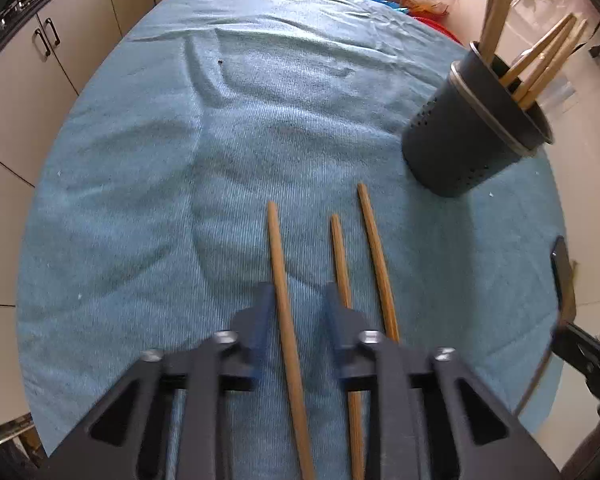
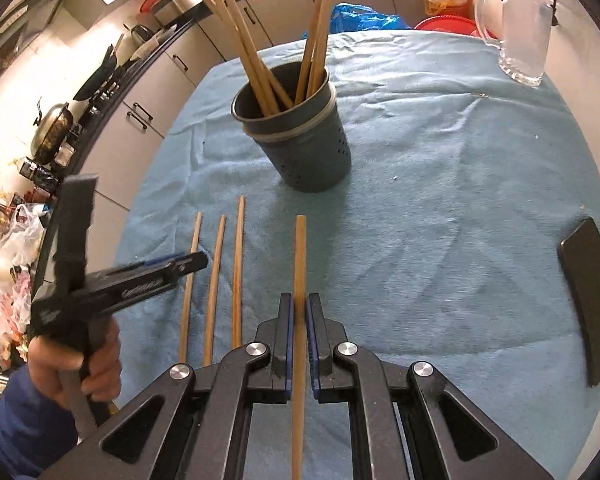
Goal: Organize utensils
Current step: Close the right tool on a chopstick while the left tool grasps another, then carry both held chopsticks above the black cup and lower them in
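Home kitchen: cabinets [image 2: 140,128], cluttered counter [image 2: 60,120].

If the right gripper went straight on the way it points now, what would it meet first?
Probably the blue cloth. The right gripper, shut on a chopstick, points steeply down at bare cloth short of the dark holder. The chopstick's tip would likely touch first, though depth is unclear.
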{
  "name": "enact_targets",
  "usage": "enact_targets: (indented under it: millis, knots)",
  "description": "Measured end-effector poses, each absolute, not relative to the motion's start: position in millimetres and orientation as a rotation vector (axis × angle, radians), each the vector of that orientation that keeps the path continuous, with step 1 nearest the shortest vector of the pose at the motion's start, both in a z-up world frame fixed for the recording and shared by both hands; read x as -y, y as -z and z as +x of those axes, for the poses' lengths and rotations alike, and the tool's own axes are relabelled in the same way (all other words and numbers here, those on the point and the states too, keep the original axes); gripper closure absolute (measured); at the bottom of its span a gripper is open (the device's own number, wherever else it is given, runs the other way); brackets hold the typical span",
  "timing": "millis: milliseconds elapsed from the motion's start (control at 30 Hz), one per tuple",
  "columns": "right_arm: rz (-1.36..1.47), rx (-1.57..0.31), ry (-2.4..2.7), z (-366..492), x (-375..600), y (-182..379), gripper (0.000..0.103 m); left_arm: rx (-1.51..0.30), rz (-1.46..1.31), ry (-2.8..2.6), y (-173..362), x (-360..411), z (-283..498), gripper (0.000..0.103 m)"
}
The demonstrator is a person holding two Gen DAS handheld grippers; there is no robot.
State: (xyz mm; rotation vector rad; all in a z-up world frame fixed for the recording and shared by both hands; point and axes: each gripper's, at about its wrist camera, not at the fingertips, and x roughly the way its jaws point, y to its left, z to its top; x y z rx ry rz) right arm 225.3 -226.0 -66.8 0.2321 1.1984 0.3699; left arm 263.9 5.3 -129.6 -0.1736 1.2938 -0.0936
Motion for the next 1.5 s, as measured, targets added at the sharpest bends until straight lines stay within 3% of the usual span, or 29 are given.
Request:
enact_targets:
  millis: [33, 267, 733, 1500]
  knots:
    - [0.236, -1.195, -0.369, 224.7, 227.2, 65.5, 0.096, -1.300, -0.165, 0.089, 130.8, -4.6, 266.3, 0.097]
    - [0.243, -1.164, -0.389, 221.0, 226.2, 52.3, 0.096, -1.258, -0.217, 0.117, 118.8, -15.7, 249.8, 0.097]
    - [0.214, -1.017, -0.452, 191.2, 191.9, 5.2, 0.097, -0.970, -0.261, 0.167, 4.5, -42.7, 185.0, 0.097]
    - [0.232, -0.890, -0.413, 171.9, 192.1, -38.7, 0.097, -0.840, -0.226, 0.204, -46.7, -47.9, 161.3, 0.097]
